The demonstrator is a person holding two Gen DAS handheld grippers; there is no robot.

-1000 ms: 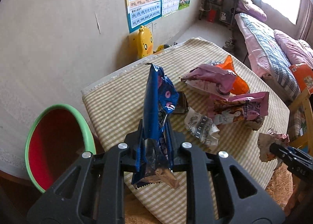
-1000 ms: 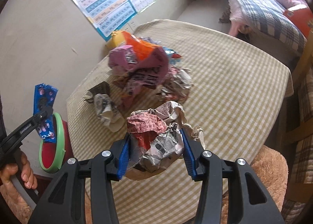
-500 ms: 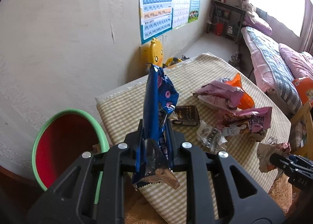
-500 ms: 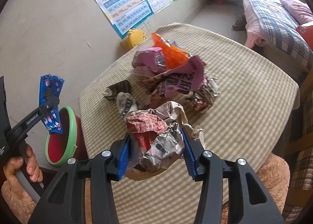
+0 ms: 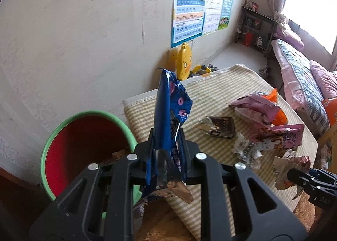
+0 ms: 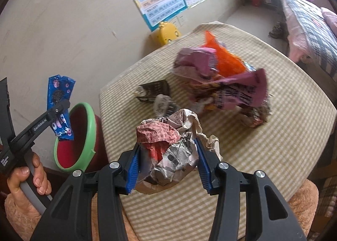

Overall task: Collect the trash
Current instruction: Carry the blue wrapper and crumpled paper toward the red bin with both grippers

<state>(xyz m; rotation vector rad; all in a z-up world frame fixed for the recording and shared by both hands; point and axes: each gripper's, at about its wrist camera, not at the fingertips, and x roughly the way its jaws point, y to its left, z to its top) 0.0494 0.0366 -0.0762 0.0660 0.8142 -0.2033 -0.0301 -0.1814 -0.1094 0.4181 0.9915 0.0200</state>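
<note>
Both grippers loaded, bin drop pending.

Tabletop (image 6: pixel 273 135) carries the remaining wrappers; the bin (image 5: pixel 63 146) stands beside its edge. Left gripper (image 5: pixel 166 135) clamps a blue wrapper (image 5: pixel 168 104) near the rim: centre it over the opening before release. Right gripper (image 6: pixel 167 156) grips a crumpled paper wad (image 6: pixel 168 146) above the tabletop.

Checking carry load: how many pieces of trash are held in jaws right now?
2. A blue snack wrapper in the left gripper, near the green-rimmed bin; a crumpled paper wad in the right gripper, over the table.
</note>
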